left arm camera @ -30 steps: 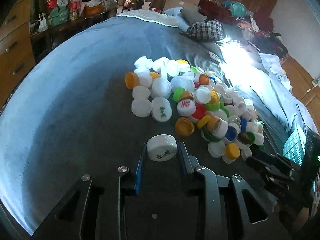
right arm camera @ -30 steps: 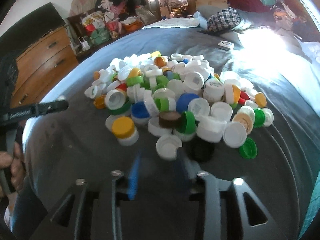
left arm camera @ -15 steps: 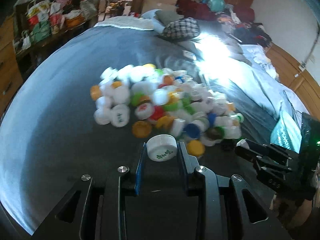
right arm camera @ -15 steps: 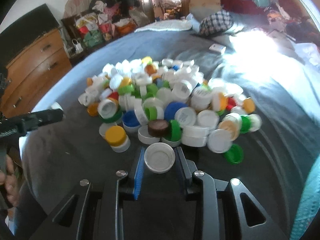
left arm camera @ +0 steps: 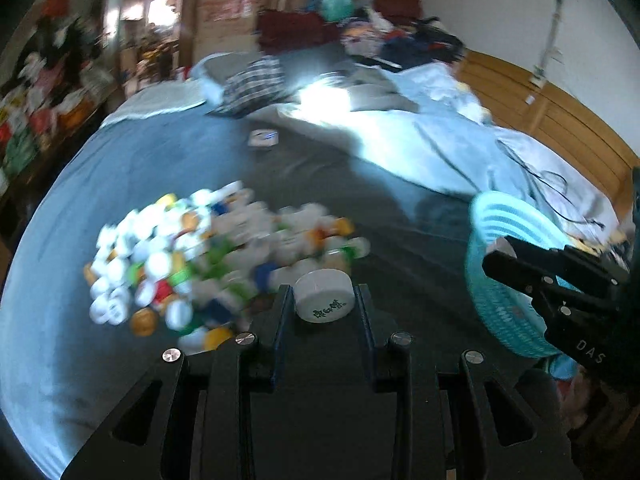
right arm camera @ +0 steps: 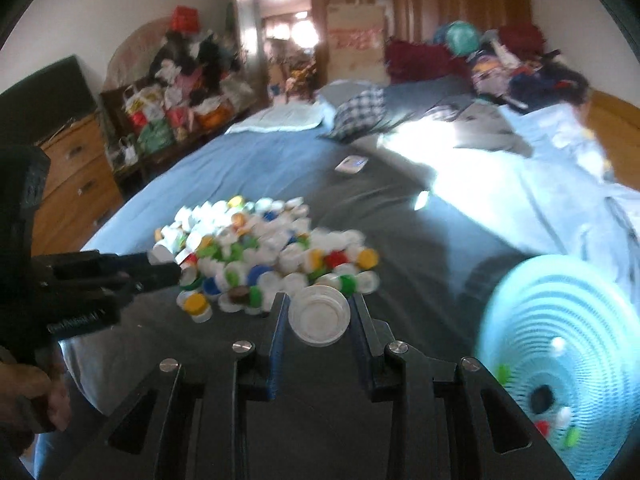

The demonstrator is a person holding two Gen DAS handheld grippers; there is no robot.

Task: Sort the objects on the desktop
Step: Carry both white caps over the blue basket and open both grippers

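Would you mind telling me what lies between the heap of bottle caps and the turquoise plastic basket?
Only bare dark blanket between heap and basket, in the right wrist view.

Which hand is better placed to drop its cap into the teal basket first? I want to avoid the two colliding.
Probably the right. Its tongs hold a white cap with the teal basket close beside them. The left tongs, gripping a printed white cap, sit farther off, with the right tongs between them and the basket.
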